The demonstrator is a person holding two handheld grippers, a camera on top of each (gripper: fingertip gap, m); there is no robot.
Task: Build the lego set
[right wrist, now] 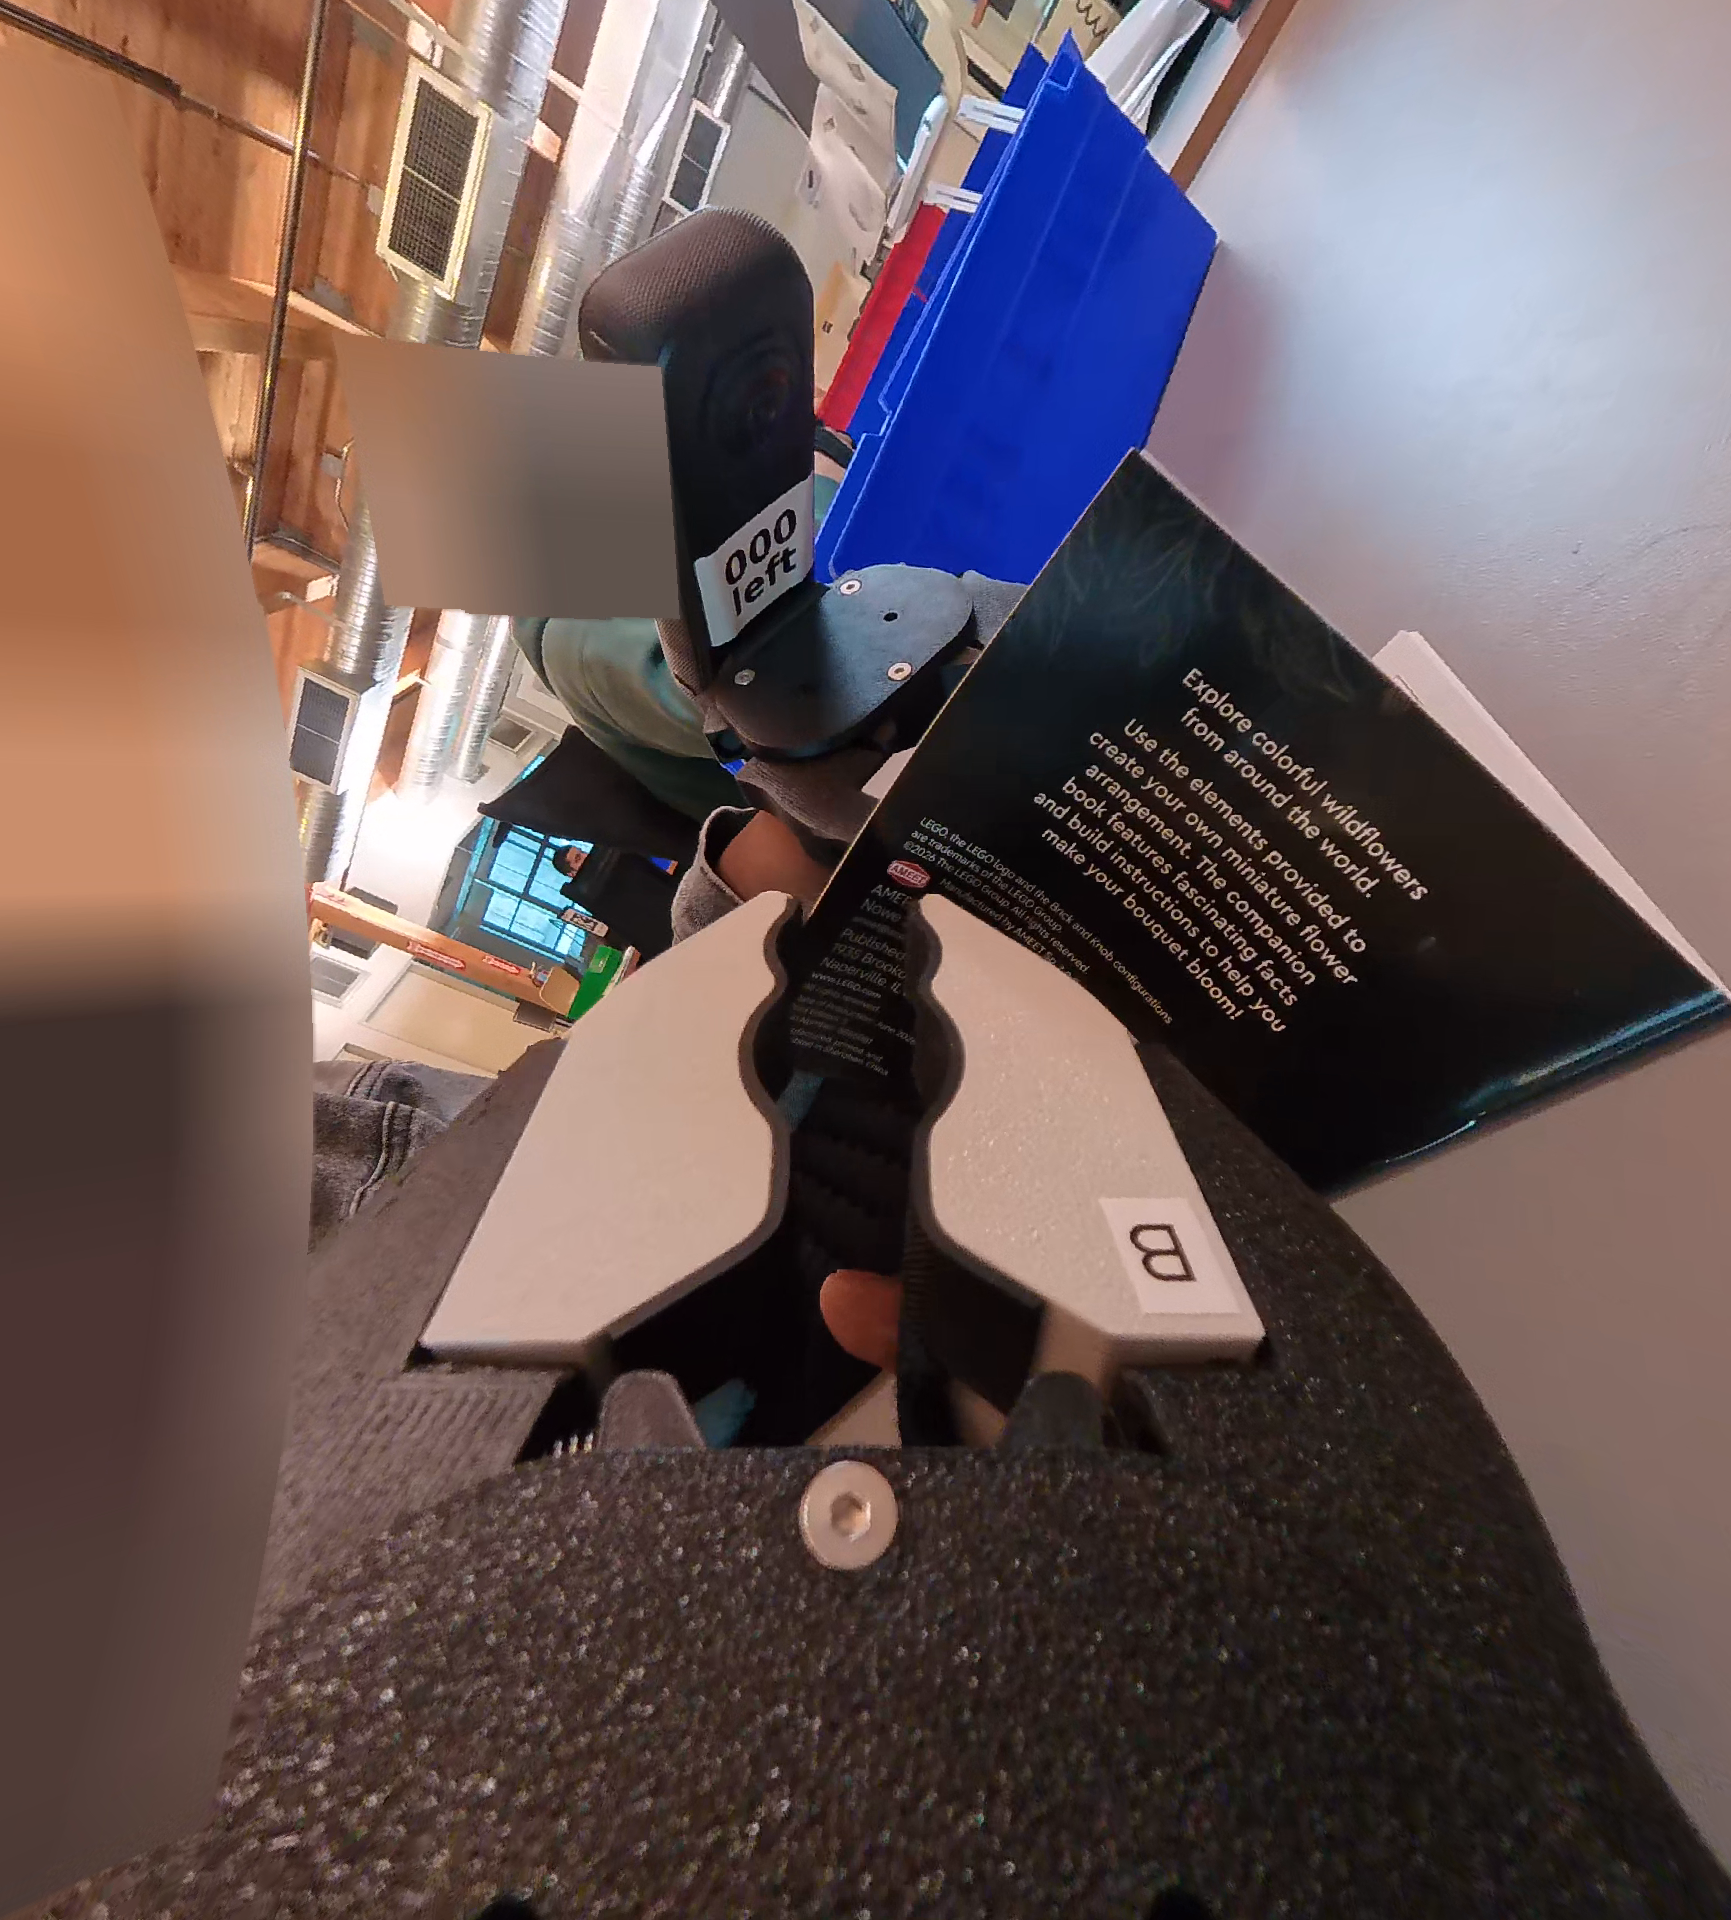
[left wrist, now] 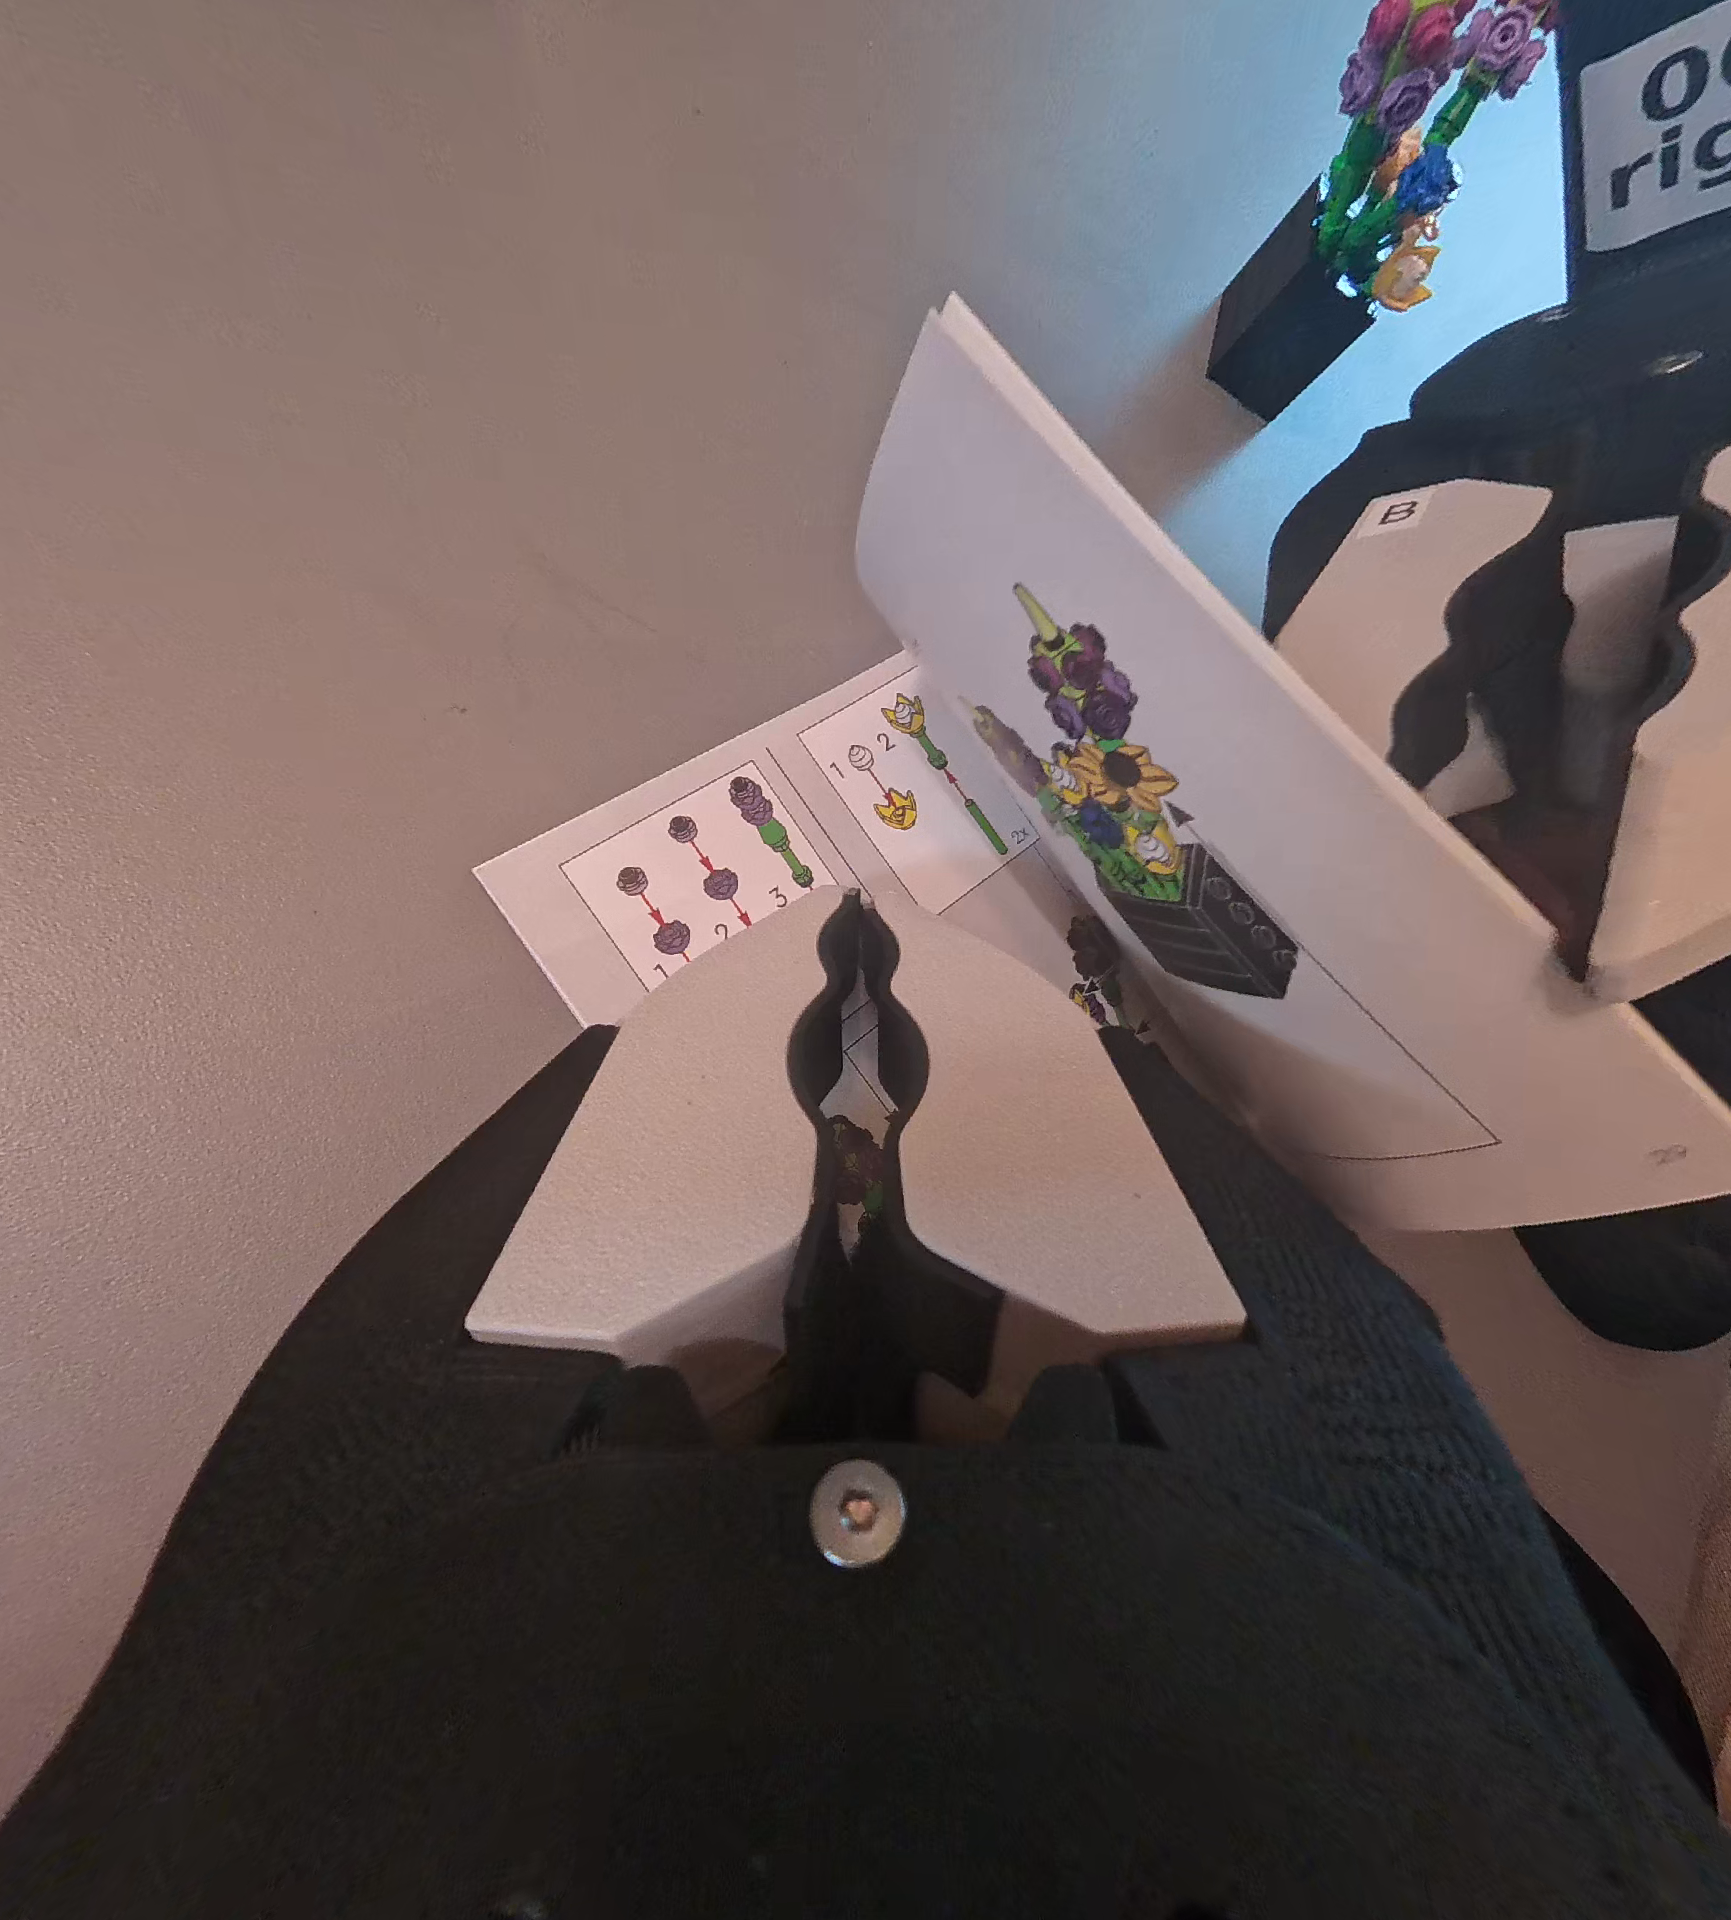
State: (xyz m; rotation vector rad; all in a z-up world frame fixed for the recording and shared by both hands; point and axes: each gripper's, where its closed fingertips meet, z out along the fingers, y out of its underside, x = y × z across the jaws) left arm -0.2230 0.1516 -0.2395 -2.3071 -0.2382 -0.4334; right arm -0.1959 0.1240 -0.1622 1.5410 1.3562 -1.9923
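The instruction booklet lies open on the grey table [left wrist: 321, 520]. Its flat page [left wrist: 695, 862] shows flower-building steps. My left gripper [left wrist: 853, 902] is shut, its tips down on that flat page. My right gripper [left wrist: 1570, 968] is shut on the raised back cover, whose white inner page [left wrist: 1100, 623] stands tilted up. In the right wrist view my right gripper [right wrist: 853, 916] clamps the dark outer cover [right wrist: 1256, 831] at its edge. A built flower bouquet [left wrist: 1401, 156] in a black block base [left wrist: 1276, 332] stands beyond the booklet.
Blue bins [right wrist: 1027, 312] and a red one stand at the table's far edge. The left gripper's camera mount [right wrist: 736, 416] shows behind the cover, with a person's sleeve [right wrist: 726, 862] beside it. A workshop room lies beyond. The tips of one gripper are about 8 cm away from the tips of the other.
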